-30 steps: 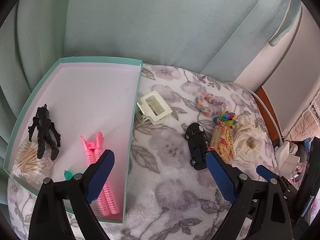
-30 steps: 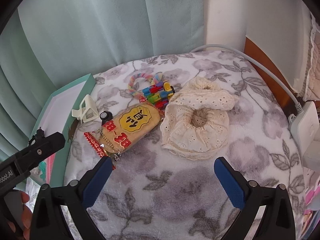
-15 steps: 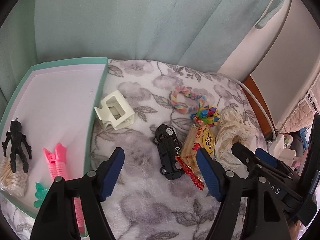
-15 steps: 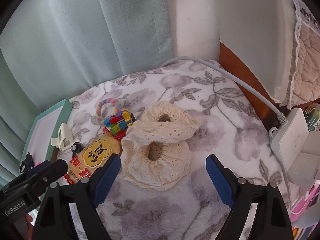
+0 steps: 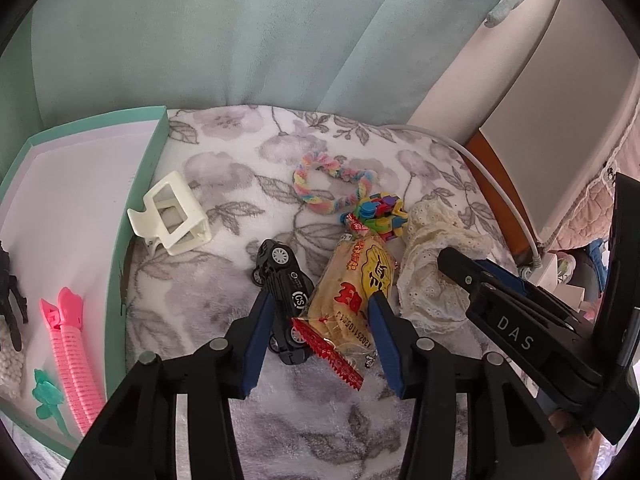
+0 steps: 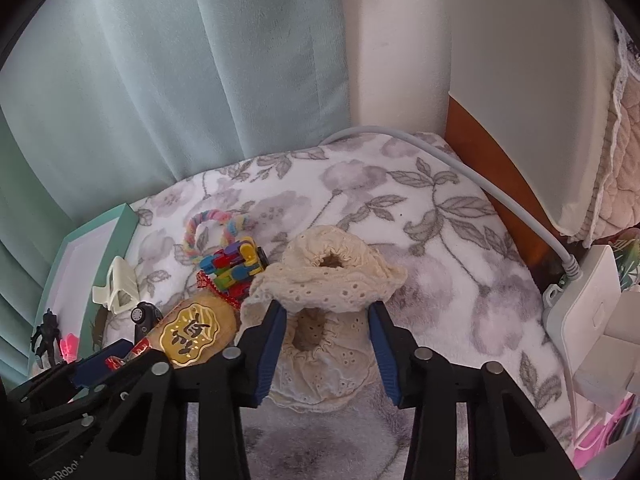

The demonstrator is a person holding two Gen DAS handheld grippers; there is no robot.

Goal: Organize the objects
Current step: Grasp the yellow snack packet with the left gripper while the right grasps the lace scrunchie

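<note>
My left gripper (image 5: 320,312) is open, its jaws narrowed and low over the floral blanket (image 5: 240,168). Between its blue pads lie the rear of a black toy car (image 5: 284,284) and the lower end of a yellow snack packet (image 5: 356,276). My right gripper (image 6: 328,316) is open too, and its pads straddle two cream lace scrunchies (image 6: 332,276). A white claw clip (image 5: 172,220) lies by the teal tray (image 5: 138,200). A rainbow braided ring (image 5: 320,200) and a colourful block toy (image 5: 380,212) sit behind the packet.
The tray holds pink rollers (image 5: 72,344), a black figure (image 5: 10,296), a bag of cotton swabs (image 5: 8,360) and a green clip (image 5: 48,396). A grey cable (image 6: 460,164) runs to a white adapter (image 6: 588,308) at the right. A teal curtain (image 6: 200,80) hangs behind.
The left gripper swung right from the tray and dropped over the car and packet, jaws narrowing. The right gripper moved forward and down over the lace scrunchies, jaws narrowing too.
</note>
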